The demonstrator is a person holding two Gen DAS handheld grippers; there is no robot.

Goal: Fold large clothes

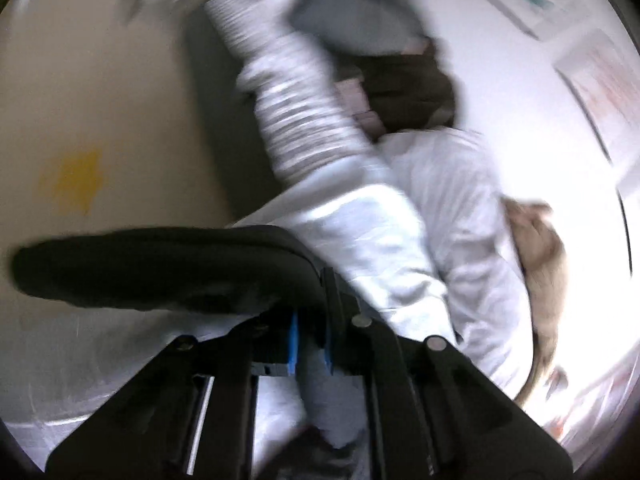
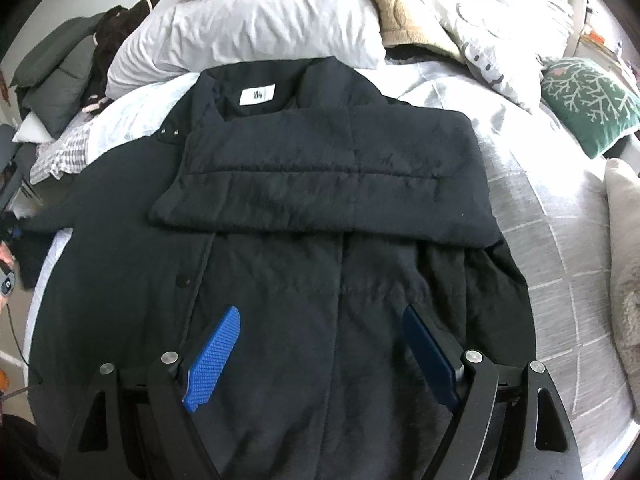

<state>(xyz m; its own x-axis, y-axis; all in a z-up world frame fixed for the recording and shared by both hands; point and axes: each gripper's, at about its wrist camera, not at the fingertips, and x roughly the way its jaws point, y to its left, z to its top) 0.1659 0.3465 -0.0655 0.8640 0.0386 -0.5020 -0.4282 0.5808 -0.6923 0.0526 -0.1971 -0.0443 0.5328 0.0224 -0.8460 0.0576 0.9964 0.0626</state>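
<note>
A large black quilted jacket (image 2: pixel 304 264) lies flat on the bed, collar and white label (image 2: pixel 258 96) at the far end. Its right sleeve (image 2: pixel 328 184) is folded across the chest. Its left sleeve (image 2: pixel 52 216) stretches out to the left edge, where the left gripper shows at the frame edge. My right gripper (image 2: pixel 320 328) hovers open over the jacket's lower front, empty. The left wrist view is heavily blurred; my left gripper (image 1: pixel 310 344) has its blue pads close together with dark cloth (image 1: pixel 160 268) at them.
A white pillow (image 2: pixel 248 36), a tan blanket (image 2: pixel 392 8) and a patterned duvet (image 2: pixel 492 20) lie at the head of the bed. A green cushion (image 2: pixel 588 108) sits right. Dark clothes (image 2: pixel 80 72) pile up at the left. White and striped cloth (image 1: pixel 304 132) fills the left view.
</note>
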